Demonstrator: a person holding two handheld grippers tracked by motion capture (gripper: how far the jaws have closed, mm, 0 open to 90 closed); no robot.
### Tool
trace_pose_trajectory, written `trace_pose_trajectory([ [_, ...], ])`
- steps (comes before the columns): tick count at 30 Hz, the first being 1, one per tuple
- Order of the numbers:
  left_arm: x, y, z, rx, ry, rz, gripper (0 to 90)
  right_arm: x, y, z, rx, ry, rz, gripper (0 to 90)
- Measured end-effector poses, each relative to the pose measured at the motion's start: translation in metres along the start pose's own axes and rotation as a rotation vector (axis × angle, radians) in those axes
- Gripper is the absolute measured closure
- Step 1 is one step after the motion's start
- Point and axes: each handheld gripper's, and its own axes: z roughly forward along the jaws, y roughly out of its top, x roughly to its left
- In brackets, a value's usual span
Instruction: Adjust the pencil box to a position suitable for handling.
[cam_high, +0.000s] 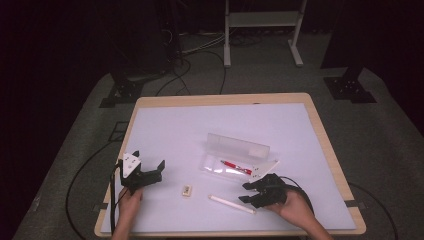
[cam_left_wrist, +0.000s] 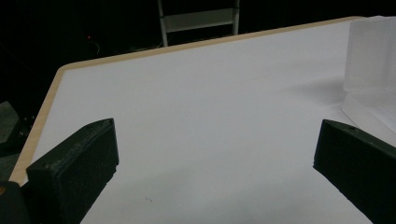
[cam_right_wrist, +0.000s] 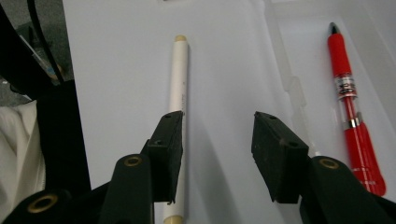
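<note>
white, thin and round, the stick (cam_right_wrist: 179, 93) lies on the table just beside the clear case (cam_high: 235, 156) — the right gripper (cam_right_wrist: 215, 140), jaws part open and empty, should shift over it before closing; left gripper (cam_high: 145, 172) waits wide open.

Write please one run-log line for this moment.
left gripper: open, over bare table | right gripper: open, beside white pen | red pen: in clear case

Two black grippers, left gripper (cam_high: 150, 172) grey-plated, right gripper (cam_high: 254, 191) brass-screwed, with trailing black cables
</note>
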Motion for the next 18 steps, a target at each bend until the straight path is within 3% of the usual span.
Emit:
trace_pose_trajectory([
  [18, 0.0, 0.0, 0.0, -0.001, 0.001, 0.0, 0.0, 0.023, 0.002, 0.022, 0.061, 0.039, -0.078, 60.5],
])
